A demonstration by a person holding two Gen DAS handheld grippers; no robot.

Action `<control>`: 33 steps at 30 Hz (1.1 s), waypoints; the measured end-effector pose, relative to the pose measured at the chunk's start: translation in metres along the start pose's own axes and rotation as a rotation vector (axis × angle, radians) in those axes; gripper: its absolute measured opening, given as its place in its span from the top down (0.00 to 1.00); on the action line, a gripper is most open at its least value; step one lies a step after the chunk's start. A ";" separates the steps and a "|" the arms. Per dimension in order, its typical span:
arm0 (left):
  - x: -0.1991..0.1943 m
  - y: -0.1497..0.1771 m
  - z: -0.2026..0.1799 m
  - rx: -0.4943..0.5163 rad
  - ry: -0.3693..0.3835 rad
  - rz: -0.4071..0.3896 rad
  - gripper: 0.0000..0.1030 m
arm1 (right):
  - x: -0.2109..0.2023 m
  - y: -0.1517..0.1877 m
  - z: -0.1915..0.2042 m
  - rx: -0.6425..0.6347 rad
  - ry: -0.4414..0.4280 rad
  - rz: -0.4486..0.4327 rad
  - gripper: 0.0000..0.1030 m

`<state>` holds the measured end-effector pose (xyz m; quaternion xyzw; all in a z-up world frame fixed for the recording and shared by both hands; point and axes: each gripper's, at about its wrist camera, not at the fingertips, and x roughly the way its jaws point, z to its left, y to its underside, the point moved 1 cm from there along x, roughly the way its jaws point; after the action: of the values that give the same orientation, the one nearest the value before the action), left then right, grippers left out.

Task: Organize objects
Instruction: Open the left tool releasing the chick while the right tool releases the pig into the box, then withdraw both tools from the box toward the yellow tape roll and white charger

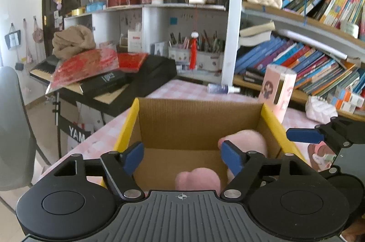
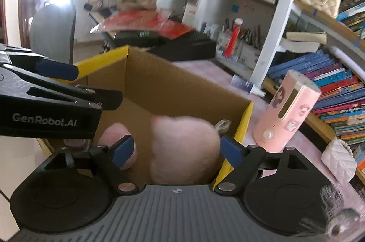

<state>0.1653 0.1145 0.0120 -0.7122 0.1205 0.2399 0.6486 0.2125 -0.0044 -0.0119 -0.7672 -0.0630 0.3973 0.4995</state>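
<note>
Pink plush toy (image 2: 184, 146) in cardboard box (image 2: 159, 84), between spread right gripper (image 2: 175, 149) fingers

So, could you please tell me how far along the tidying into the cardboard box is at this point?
Done: a pink plush toy already sits inside the cardboard box. In hand: nothing; both the left tongs and right tongs are open over the box. Left: the pink cylindrical case, the white quilted purse and the small spray bottle are still out on the pink checked table.
</note>
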 end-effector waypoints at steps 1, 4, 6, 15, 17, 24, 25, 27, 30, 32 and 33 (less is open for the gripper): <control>-0.004 -0.001 0.001 -0.004 0.003 -0.010 0.19 | -0.004 -0.001 0.000 0.009 0.012 -0.014 0.17; -0.017 -0.003 0.004 -0.011 0.006 -0.041 0.16 | -0.017 -0.004 -0.001 0.042 0.048 -0.048 0.16; -0.024 -0.003 0.005 -0.014 0.009 -0.053 0.15 | -0.026 -0.005 -0.002 0.071 0.071 -0.066 0.15; -0.051 0.007 0.018 -0.033 0.010 -0.071 0.11 | -0.060 0.003 -0.001 0.170 0.195 -0.096 0.12; -0.056 0.011 0.021 -0.036 0.010 -0.070 0.09 | -0.068 0.007 0.000 0.193 0.226 -0.100 0.11; -0.074 0.023 0.035 -0.036 -0.011 -0.076 0.05 | -0.090 0.023 0.014 0.262 0.293 -0.066 0.09; -0.077 0.024 0.037 -0.039 -0.011 -0.074 0.05 | -0.093 0.025 0.018 0.269 0.296 -0.056 0.09; -0.082 0.028 0.040 -0.043 -0.006 -0.070 0.05 | -0.097 0.030 0.025 0.279 0.300 -0.037 0.08; -0.090 0.035 0.043 -0.037 0.004 -0.057 0.05 | -0.103 0.038 0.036 0.289 0.305 -0.008 0.08; -0.095 0.041 0.045 -0.029 0.006 -0.045 0.04 | -0.107 0.042 0.045 0.287 0.310 0.011 0.08; -0.097 0.044 0.045 -0.025 0.007 -0.038 0.04 | -0.109 0.045 0.049 0.284 0.311 0.020 0.08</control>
<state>0.0528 0.1399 0.0205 -0.7232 0.1064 0.2264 0.6438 0.0925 -0.0449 0.0019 -0.7417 0.0791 0.2837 0.6026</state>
